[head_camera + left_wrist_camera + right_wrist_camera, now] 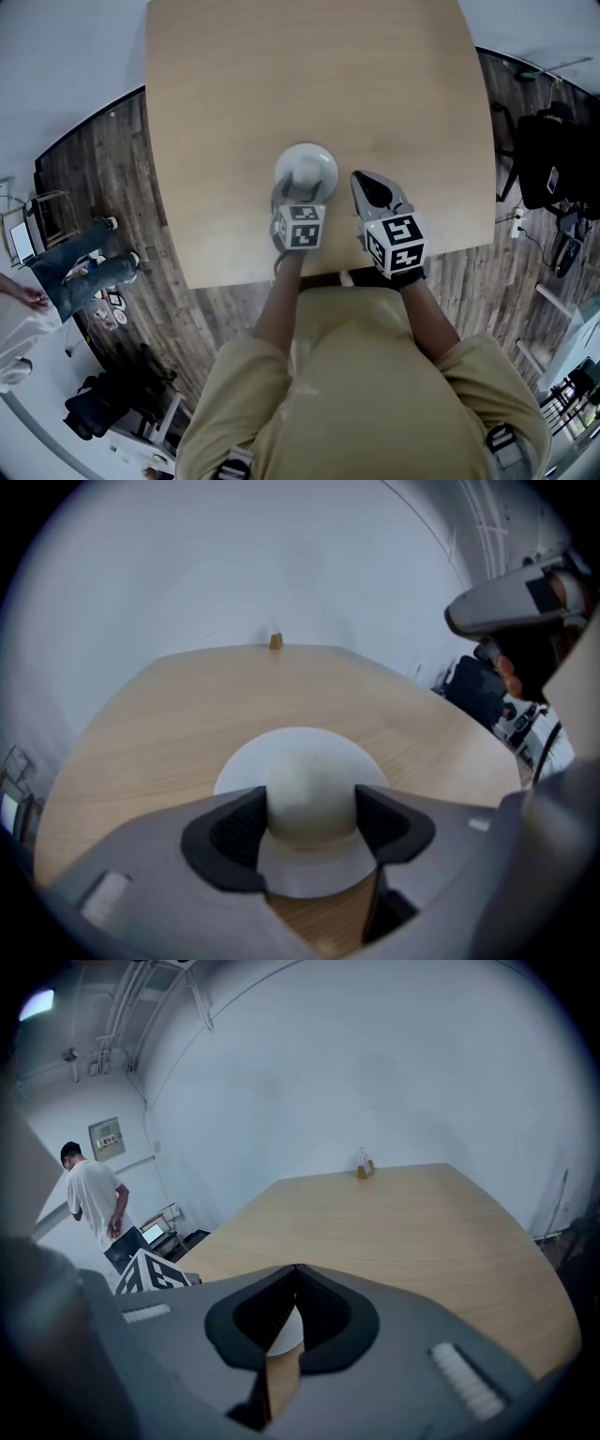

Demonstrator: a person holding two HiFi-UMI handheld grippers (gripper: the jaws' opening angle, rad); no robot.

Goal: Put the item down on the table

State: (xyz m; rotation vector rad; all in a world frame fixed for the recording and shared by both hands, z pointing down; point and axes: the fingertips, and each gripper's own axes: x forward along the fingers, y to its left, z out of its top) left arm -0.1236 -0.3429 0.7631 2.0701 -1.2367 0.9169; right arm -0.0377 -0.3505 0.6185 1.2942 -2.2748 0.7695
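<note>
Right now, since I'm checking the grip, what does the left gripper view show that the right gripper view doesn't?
Only the left gripper view: the left tongs closed on the white lid's round knob. Only the right gripper view: the right tongs shut and empty, and a person in a white shirt at the left. Both: the wooden table, a small brown object at its far edge, and the lid, though just a sliver in the right view.

Round item (306, 165) in left claw (302, 195), over table (234, 94); right claw (368, 186) beside, right.
</note>
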